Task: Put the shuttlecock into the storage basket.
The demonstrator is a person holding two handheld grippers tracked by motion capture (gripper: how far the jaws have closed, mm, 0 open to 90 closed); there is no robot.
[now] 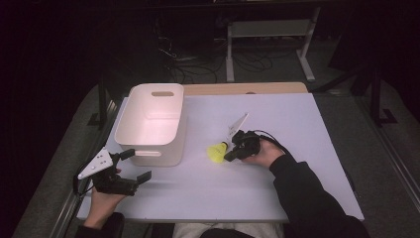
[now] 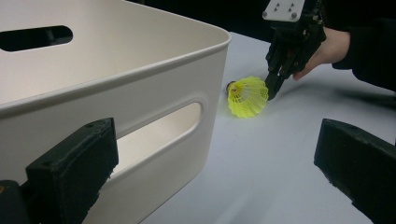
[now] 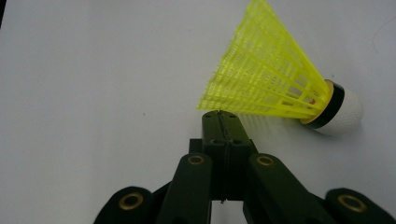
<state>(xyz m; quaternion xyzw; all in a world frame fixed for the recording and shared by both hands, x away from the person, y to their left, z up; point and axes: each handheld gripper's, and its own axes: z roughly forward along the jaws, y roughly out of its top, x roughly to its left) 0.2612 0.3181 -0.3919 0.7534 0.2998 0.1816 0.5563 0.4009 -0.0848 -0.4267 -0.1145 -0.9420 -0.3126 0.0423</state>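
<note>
A dim lab: white worktop [image 1: 277, 188] on a steel frame, loose cables [image 1: 198, 62] trailing across the floor at 12 o'clock.

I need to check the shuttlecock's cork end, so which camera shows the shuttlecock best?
The right gripper view: the shuttlecock lies close, skirt mesh and white cork sharp. The left gripper view looks into its open skirt from farther off; the high view gives a small yellow blob.

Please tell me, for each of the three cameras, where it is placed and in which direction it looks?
High view: above the person's side, looking forward and down on the table; both forearms, left gripper, right gripper.
Left gripper view: rides the left gripper, faces the white bin between its open jaws.
Right gripper view: rides the right gripper, looks down its shut jaws at the yellow shuttlecock.
Shared: all three show the shuttlecock.
</note>
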